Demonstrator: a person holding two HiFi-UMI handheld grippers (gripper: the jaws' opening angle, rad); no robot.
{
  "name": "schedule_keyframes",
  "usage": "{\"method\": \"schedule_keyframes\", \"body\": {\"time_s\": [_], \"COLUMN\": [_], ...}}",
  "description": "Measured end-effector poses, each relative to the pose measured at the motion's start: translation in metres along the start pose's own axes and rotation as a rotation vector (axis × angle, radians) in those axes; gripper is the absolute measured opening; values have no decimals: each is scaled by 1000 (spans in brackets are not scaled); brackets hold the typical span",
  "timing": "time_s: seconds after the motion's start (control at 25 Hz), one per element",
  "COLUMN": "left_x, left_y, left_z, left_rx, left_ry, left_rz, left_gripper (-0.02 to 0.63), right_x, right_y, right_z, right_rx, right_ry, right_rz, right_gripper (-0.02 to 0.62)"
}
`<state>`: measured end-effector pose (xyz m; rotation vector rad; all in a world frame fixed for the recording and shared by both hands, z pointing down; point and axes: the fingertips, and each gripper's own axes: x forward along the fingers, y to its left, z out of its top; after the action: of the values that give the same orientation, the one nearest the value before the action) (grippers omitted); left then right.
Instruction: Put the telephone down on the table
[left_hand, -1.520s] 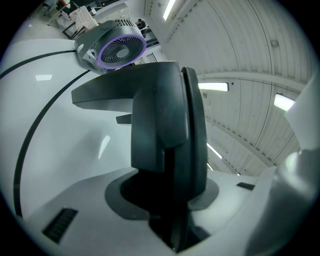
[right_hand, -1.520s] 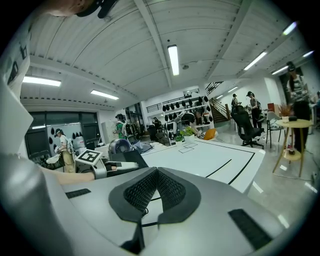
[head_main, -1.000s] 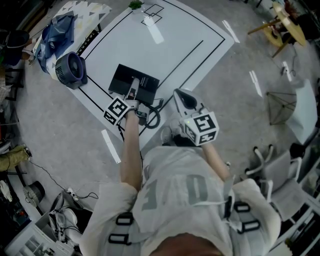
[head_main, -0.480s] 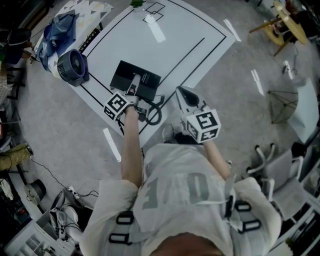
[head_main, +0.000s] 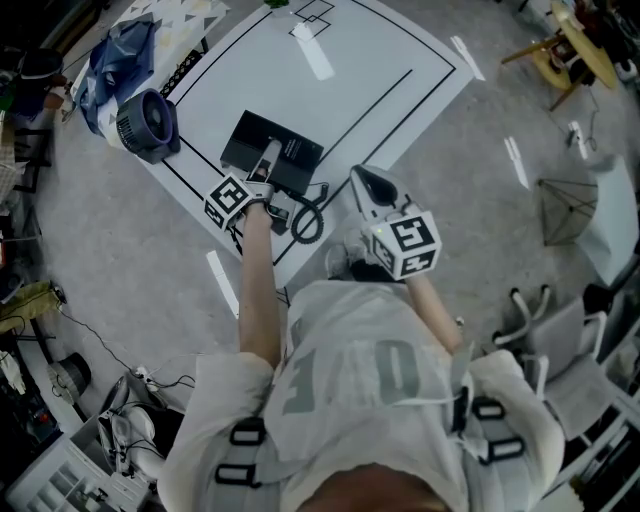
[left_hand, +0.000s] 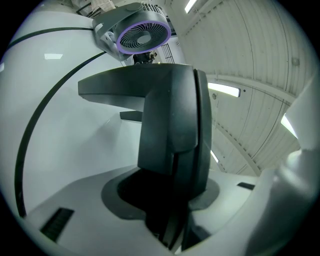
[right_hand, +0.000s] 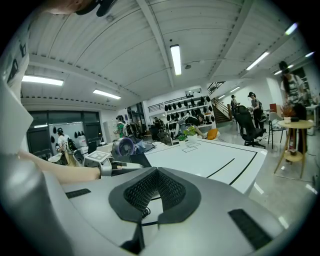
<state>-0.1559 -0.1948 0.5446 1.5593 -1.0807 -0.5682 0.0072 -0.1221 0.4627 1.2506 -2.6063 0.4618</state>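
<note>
The left gripper is clenched on the dark handset of the telephone. It holds the handset upright between its jaws, directly over the black telephone body, which lies on the white worktop close to the near edge. I cannot tell if the handset touches the body or is a little above it. The right gripper has its pads pressed together with nothing between them, and it waits beside the near edge, apart from the telephone. To do this step well, I think the handset should go down slowly and flat, so that its long side meets the surface before the grip is loosened. If one end lands first, it can tip over or roll. The coiled cord lies just beside the body, toward the person, so the handset should not move far from the body, otherwise the cord may drag the body along. For open room, the wide bare part of the worktop beyond the telephone, inside the black lines, is the safer side. On the person's side the edge is near and the cord already lies there, so a handset placed there could slide off. The fan stands well apart to the left, near the blue cloth, and should not be in the way.
</note>
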Motion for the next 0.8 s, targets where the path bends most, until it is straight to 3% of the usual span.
{"method": "schedule_keyframes", "body": {"time_s": [0.44, 0.8], "left_x": [-8, -20], "left_y": [14, 24], "left_z": [10, 12], "left_rx": [-110, -105], "left_ry": [-77, -116], "left_rz": [56, 169], "left_gripper": [254, 304], "right_x": [0, -2], "right_y": [1, 5], "right_z": [-2, -2], "right_rx": [1, -4], "right_ry": [-6, -8], "right_rz": [-11, -11], "right_gripper": [8, 8]}}
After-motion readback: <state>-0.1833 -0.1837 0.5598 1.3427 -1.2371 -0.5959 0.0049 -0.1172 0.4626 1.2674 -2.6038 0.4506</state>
